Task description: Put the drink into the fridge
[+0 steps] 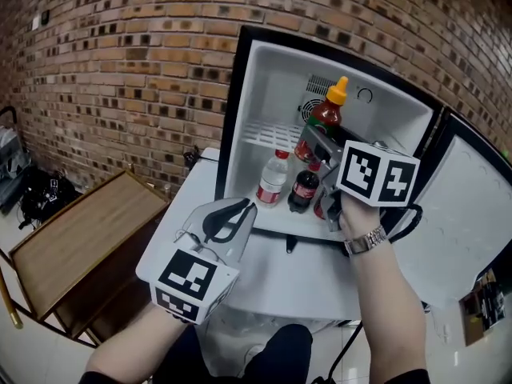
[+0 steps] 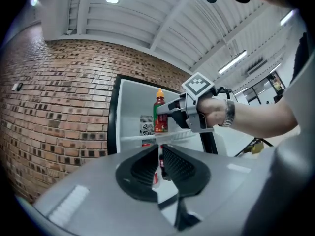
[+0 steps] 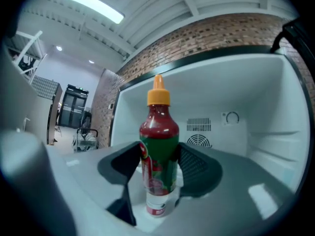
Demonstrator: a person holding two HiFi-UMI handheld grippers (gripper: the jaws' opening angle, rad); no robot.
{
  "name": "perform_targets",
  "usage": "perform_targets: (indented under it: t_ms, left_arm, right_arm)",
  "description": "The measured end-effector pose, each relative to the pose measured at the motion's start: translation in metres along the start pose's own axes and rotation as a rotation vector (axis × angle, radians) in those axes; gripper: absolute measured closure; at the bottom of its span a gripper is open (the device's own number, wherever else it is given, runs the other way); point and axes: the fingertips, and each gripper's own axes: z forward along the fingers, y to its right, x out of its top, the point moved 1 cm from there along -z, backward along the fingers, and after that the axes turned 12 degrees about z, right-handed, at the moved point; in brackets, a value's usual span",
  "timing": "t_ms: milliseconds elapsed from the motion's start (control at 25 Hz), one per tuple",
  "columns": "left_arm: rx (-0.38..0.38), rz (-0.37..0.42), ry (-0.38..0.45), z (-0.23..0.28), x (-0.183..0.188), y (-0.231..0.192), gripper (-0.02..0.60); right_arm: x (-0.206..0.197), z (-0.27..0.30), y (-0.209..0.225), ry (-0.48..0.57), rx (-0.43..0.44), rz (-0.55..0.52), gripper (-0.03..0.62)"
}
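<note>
The drink, a red bottle (image 1: 326, 115) with a green label and orange cap, stands upright between the jaws of my right gripper (image 1: 314, 144), which is shut on its body. It hangs in front of the open white fridge (image 1: 240, 94), level with the upper wire shelf (image 1: 268, 134). In the right gripper view the bottle (image 3: 158, 146) fills the middle between the pads of the right gripper (image 3: 158, 170), with the fridge's back wall behind. My left gripper (image 1: 238, 211) is lower and to the left, jaws together, holding nothing. From the left gripper (image 2: 160, 163) the bottle (image 2: 160, 114) shows ahead.
On the fridge floor stand a clear bottle with a red cap (image 1: 272, 179) and a dark cola bottle (image 1: 304, 190). The fridge door (image 1: 472, 214) hangs open at the right. A low wooden table (image 1: 80, 238) stands at the left, a brick wall (image 1: 120, 54) behind.
</note>
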Motion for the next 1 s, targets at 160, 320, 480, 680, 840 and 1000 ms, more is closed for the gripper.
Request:
perform_targets:
  t_ms: [160, 320, 480, 680, 840, 1000]
  left_arm:
    - [-0.006, 0.002, -0.005, 0.013, -0.002, -0.004, 0.565]
    - [-0.013, -0.007, 0.001, 0.027, 0.002, -0.008, 0.565]
    - [-0.013, -0.003, 0.024, 0.040, 0.015, -0.013, 0.565]
    - [-0.006, -0.007, 0.041, 0.046, 0.023, -0.017, 0.565]
    - [0.001, -0.009, 0.033, 0.046, 0.023, -0.018, 0.565]
    - [0.001, 0.003, 0.023, 0.041, 0.022, -0.015, 0.565]
  right_arm:
    - [0.005, 0.021, 0.016, -0.029, -0.015, 0.019, 0.352]
    - [0.002, 0.033, 0.024, -0.050, -0.021, 0.034, 0.352]
    - [0.003, 0.041, 0.028, -0.068, -0.008, 0.044, 0.350]
    - [0.002, 0.047, 0.031, -0.062, 0.017, 0.058, 0.349]
    - [0.006, 0.048, 0.029, -0.034, 0.025, 0.018, 0.343]
    - [0.011, 0.037, 0.030, -0.002, 0.021, 0.006, 0.304]
